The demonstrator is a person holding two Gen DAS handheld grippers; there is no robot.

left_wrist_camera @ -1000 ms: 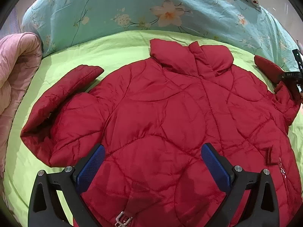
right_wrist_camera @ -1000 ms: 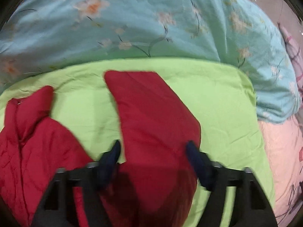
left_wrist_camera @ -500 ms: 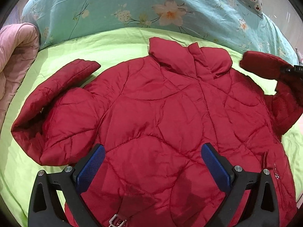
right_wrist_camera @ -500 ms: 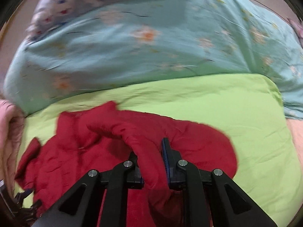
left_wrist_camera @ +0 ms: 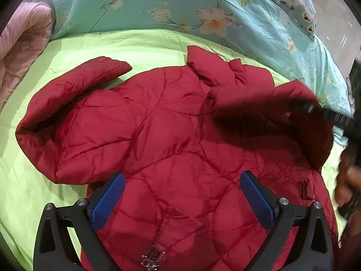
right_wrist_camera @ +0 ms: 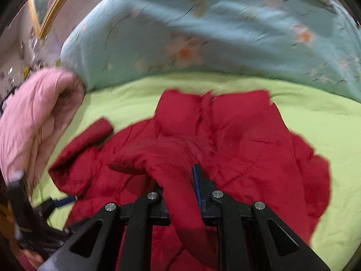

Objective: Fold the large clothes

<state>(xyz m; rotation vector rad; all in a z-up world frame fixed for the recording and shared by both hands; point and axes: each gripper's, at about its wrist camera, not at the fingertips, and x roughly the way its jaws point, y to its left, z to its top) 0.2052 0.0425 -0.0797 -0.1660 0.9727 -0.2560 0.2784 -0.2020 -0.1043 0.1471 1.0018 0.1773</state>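
Note:
A red quilted jacket [left_wrist_camera: 176,140] lies spread flat on a lime green sheet [left_wrist_camera: 140,45], collar towards the far side. Its left sleeve [left_wrist_camera: 74,83] rests bent on the sheet. My left gripper [left_wrist_camera: 180,192] is open and empty, hovering over the jacket's lower body. My right gripper [right_wrist_camera: 180,180] is shut on the jacket's right sleeve [right_wrist_camera: 162,158] and holds it lifted over the jacket's chest. In the left wrist view that sleeve [left_wrist_camera: 266,103] hangs blurred across the right shoulder, with the right gripper [left_wrist_camera: 327,115] behind it.
A light blue floral duvet [left_wrist_camera: 203,11] is piled along the far side of the bed. A pink quilted blanket [left_wrist_camera: 24,36] lies at the far left; it also shows in the right wrist view [right_wrist_camera: 38,113]. Green sheet [right_wrist_camera: 320,117] lies right of the jacket.
My right gripper closed on the right sleeve, lifted it off the sheet and swung it left over the jacket's body. My left gripper stayed open and moved little.

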